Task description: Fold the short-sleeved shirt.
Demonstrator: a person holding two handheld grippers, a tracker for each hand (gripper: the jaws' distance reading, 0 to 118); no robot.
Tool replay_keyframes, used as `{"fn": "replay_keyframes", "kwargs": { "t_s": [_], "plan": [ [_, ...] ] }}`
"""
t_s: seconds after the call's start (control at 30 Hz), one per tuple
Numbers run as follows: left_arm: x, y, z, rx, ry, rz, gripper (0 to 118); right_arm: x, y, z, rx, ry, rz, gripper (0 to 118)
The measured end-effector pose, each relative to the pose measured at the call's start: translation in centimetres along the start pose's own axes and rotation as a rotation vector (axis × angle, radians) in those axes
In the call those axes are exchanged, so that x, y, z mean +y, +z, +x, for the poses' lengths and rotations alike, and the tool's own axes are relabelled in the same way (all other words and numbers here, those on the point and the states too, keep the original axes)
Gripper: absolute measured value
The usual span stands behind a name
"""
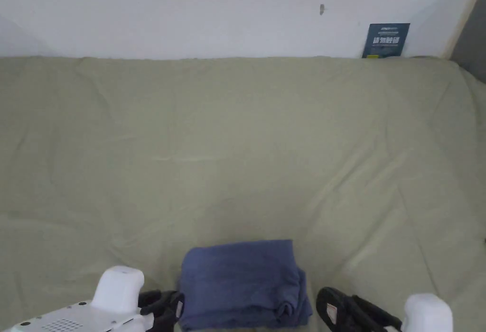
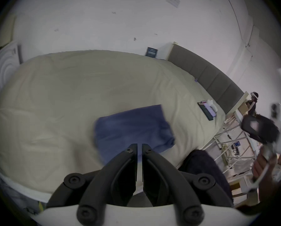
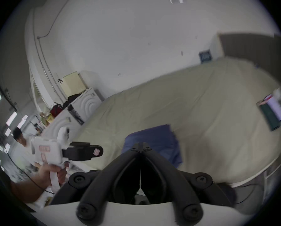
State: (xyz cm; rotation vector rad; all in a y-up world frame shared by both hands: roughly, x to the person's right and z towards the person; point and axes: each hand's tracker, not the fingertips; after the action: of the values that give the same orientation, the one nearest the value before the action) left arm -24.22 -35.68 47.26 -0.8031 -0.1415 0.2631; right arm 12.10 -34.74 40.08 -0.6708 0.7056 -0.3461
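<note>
The blue short-sleeved shirt (image 1: 242,283) lies folded into a compact rectangle near the front edge of the bed. My left gripper (image 1: 176,304) is just off its left side, and my right gripper (image 1: 328,310) is a little apart from its right side. In the left gripper view the black jaws (image 2: 139,145) stand almost together with nothing between them, pointing at the shirt (image 2: 133,128) from above. The right gripper's jaws (image 3: 141,144) are pressed together over the shirt (image 3: 159,139), holding nothing. The left gripper (image 3: 99,150) shows at left, held in a hand.
A pale green sheet (image 1: 237,148) covers the wide bed up to the white wall. A dark blue card (image 1: 385,40) leans on the wall at back right. A phone and notebook (image 2: 207,110) lie near the grey headboard (image 2: 218,79). White cabinets (image 3: 84,105) and another person (image 3: 20,136) are beyond the bed.
</note>
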Motion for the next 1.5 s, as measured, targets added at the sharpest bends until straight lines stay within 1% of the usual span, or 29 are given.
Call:
{"fn": "replay_keyframes", "kwargs": {
  "t_s": [0.03, 0.13, 0.17, 0.2, 0.23, 0.27, 0.3, 0.33, 0.37, 0.4, 0.43, 0.47, 0.5, 0.57, 0.6, 0.7, 0.73, 0.77, 0.8, 0.87, 0.93, 1.0, 1.07, 1.23, 1.33, 1.4, 1.43, 1.47, 1.5],
  "plan": [
    [-0.3, 0.0, -1.0, -0.011, 0.035, 0.003, 13, 0.4, -2.4, 1.1, 0.055, -0.055, -0.046, 0],
    [-0.7, -1.6, -3.7, -0.112, 0.185, 0.003, 103, 0.3, -9.1, 5.2, 0.144, -0.257, -0.112, 0],
    [-1.0, -2.4, -4.7, -0.172, 0.236, 0.009, 118, -0.1, -11.1, 6.8, 0.181, -0.352, -0.156, 0],
    [-1.1, -3.3, -5.9, -0.226, 0.286, 0.085, 118, -0.8, -12.9, 8.5, 0.242, -0.487, -0.205, 0],
    [-1.2, -4.6, -7.0, -0.249, 0.358, 0.046, 118, -1.8, -14.4, 9.8, 0.29, -0.602, -0.24, 0],
    [-1.3, -5.8, -8.0, -0.28, 0.414, 0.009, 118, -2.9, -15.4, 10.8, 0.303, -0.644, -0.247, 0],
    [-1.3, -7.0, -8.9, -0.301, 0.474, -0.019, 118, -3.7, -16.3, 11.5, 0.234, -0.627, -0.26, 0],
    [-1.3, -8.3, -9.8, -0.333, 0.538, -0.034, 118, -4.1, -16.9, 12.0, 0.083, -0.565, -0.308, 0],
    [-1.8, -10.0, -10.0, -0.39, 0.6, -0.046, 118, -4.6, -17.1, 12.6, -0.023, -0.536, -0.322, 1],
    [-1.8, -11.3, -10.5, -0.437, 0.658, -0.062, 118, -5.3, -17.0, 13.2, 0.015, -0.606, -0.289, 1],
    [-1.9, -12.9, -10.8, -0.491, 0.711, -0.082, 118, -5.4, -16.5, 13.8, 0.137, -0.76, -0.223, 1],
    [-1.9, -14.4, -11.1, -0.559, 0.751, -0.102, 118, -5.1, -16.4, 13.6, 0.073, -0.771, -0.223, 1],
    [-2.6, -16.2, -10.8, -0.601, 0.796, -0.11, 118, -4.7, -16.5, 13.4, 0.057, -0.742, -0.215, 1],
    [-2.8, -18.4, -10.7, -0.682, 0.835, -0.061, 118, -4.2, -16.5, 13.3, 0.052, -0.638, -0.252, 1],
    [-2.4, -18.7, -10.4, -0.735, 0.84, -0.012, 118, -4.1, -16.5, 13.2, 0.061, -0.62, -0.253, 1],
    [-1.3, -20.6, -7.9, -0.675, 0.745, -0.085, 118, -4.3, -16.5, 13.8, 0.095, -0.648, -0.251, 1],
    [-0.9, -20.9, -7.2, -0.663, 0.704, -0.101, 112, -4.4, -16.5, 13.9, 0.102, -0.654, -0.25, 1],
    [-0.6, -21.2, -6.4, -0.639, 0.673, -0.12, 57, -4.4, -16.4, 14.0, 0.111, -0.659, -0.247, 1],
    [-0.2, -21.0, -6.1, -0.596, 0.642, -0.15, 21, -4.4, -16.2, 14.1, 0.123, -0.657, -0.243, 1],
    [-0.2, -21.3, -6.2, -0.449, 0.631, -0.235, 21, -4.0, -15.3, 13.5, 0.138, -0.602, -0.213, 1],
    [-0.3, -20.6, -6.6, -0.512, 0.661, -0.186, 21, -3.4, -13.9, 12.4, 0.17, -0.537, -0.198, 1],
    [0.7, -18.6, -6.5, -0.413, 0.562, -0.183, 21, -2.9, -12.0, 11.3, 0.206, -0.513, -0.17, 1],
    [1.7, -16.2, -9.2, -0.4, 0.497, -0.191, 21, -2.4, -9.7, 10.1, 0.226, -0.497, -0.152, 1],
    [4.3, -5.2, -24.7, -0.181, 0.393, -0.188, 21, -3.0, -4.5, 7.0, 0.231, -0.437, -0.136, 1],
    [5.2, -0.2, -36.0, -0.043, 0.412, -0.273, 21, -4.2, -2.9, 5.5, 0.204, -0.43, -0.126, 1],
    [4.8, 1.8, -41.6, 0.029, 0.392, -0.31, 21, -4.9, -2.6, 4.8, 0.186, -0.441, -0.134, 1],
    [4.4, 2.3, -43.4, 0.042, 0.432, -0.33, 21, -5.3, -2.6, 4.4, 0.173, -0.446, -0.131, 1],
    [3.9, 2.4, -44.8, 0.022, 0.486, -0.345, 26, -5.4, -2.7, 4.2, 0.171, -0.449, -0.13, 1],
    [3.2, 2.3, -45.3, 0.017, 0.525, -0.349, 37, -5.4, -2.8, 3.9, 0.173, -0.454, -0.131, 1]
  ]
}}
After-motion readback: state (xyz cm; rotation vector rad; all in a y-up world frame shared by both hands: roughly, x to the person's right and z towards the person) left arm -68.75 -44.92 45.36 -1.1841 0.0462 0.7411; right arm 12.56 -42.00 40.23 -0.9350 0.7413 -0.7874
